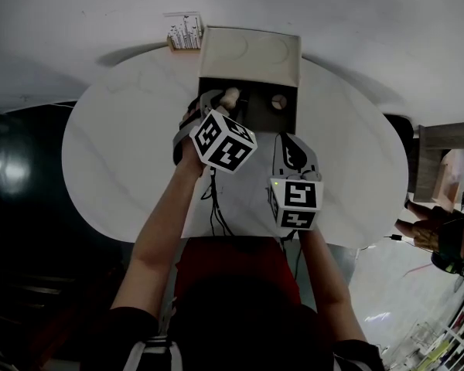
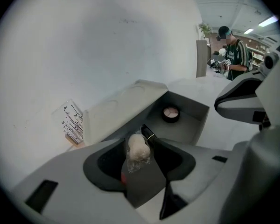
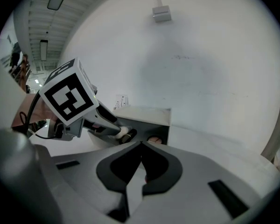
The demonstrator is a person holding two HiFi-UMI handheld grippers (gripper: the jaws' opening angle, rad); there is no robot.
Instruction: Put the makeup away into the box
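Open beige box, round compact inside, plastic-wrapped pale puff over its interior

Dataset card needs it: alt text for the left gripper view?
A pale plastic-wrapped puff sits between the open jaws of the left gripper, over an open box that holds a round compact. The right gripper shows at the right edge.

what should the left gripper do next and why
Probably lift the left gripper straight back out of the box. Its jaws stand apart around the wrapped puff, which already seems to sit inside the box, near the compact.
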